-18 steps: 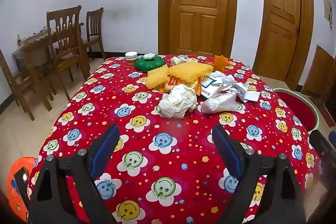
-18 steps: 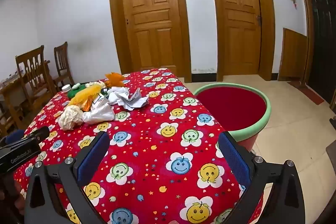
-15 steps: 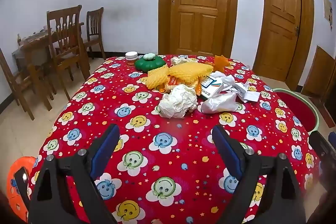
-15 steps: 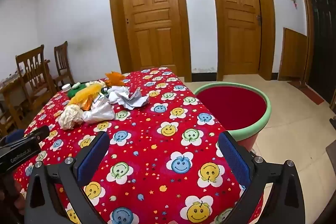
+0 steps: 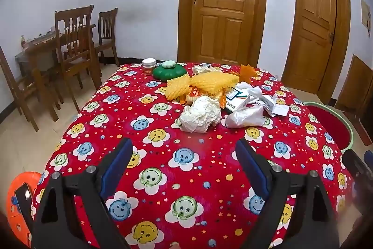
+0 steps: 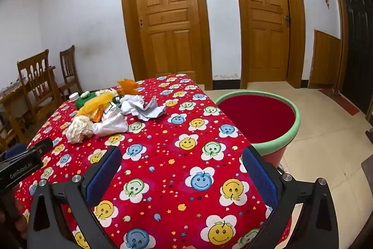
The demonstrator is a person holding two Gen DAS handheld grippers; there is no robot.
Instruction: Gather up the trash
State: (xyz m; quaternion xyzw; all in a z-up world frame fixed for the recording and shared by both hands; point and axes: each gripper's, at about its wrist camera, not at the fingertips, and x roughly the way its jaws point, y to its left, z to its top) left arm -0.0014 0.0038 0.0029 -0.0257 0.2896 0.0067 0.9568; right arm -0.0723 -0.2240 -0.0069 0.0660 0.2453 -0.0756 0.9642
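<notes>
1. A heap of trash sits untouched toward the far side of the counter: a crumpled paper ball at the near edge of the pile, a silvery plastic bag just beside it on its right, yellow foam netting and snack wrappers behind, and creased white paper scraps off to the right.

2. Nothing in the heap has shifted over the past half second; every piece lies where it did, and both views are framed just as they were.

3. The left gripper hovers over the near part of the flowered red cloth, jaws spread wide and empty, well short of the paper ball and aimed roughly at it.

4. The right gripper hangs over the cloth's near right corner, jaws likewise released with nothing between them; the trash lies well apart, off to its left.

5. A red tub with a green rim stands on the floor just beside the counter's right edge, apparently empty and the likely place for the trash.

6. The stillness suggests collection has not begun: no piece is lifted and the whole pile remains to be cleared.

7. The paper ball, nearest the left jaws, looks the easiest first pick.

8. A green lidded dish and a small white-capped jar at the far edge may not be trash.
</notes>
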